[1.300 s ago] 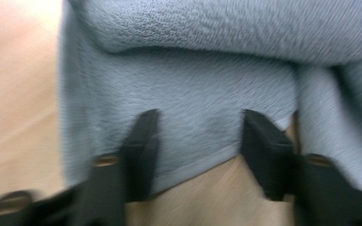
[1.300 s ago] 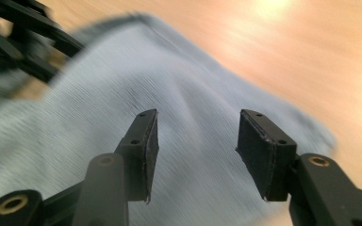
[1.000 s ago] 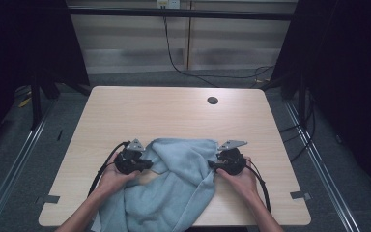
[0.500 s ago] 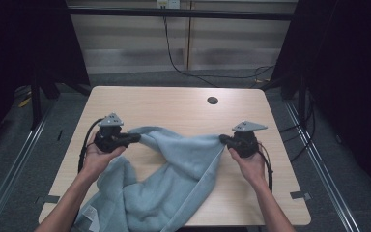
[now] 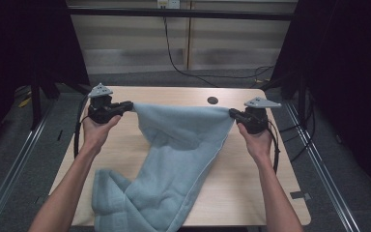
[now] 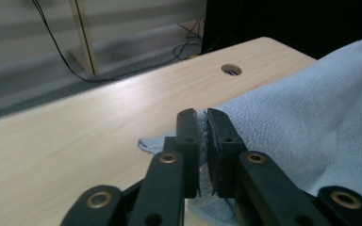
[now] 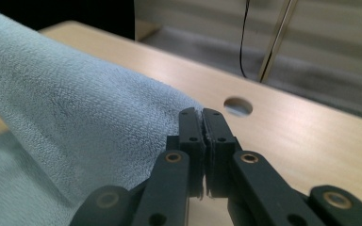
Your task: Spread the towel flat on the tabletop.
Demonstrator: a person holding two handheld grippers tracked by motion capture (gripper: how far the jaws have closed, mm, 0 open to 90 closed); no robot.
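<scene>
The left gripper (image 5: 129,104), at nine o'clock over the table in the high view, has its jaws clamped on one corner of a pale blue towel (image 5: 174,159); the left gripper view shows the cloth's edge pinched between the two black pads, the jaws having just eased slightly wider with the fabric between them. At three o'clock the right gripper (image 5: 233,113) is closed tight on the opposite corner, the right gripper view showing the towel (image 7: 70,117) pressed thin between its jaws. Between the two grippers the towel's top edge runs taut across the middle of the wooden table (image 5: 280,193), raised off the surface, while the rest drapes toward seven o'clock and bunches at the near edge. A round cable hole (image 5: 212,100) sits at twelve o'clock, just beyond the stretched edge. The person's forearms enter from six o'clock.
</scene>
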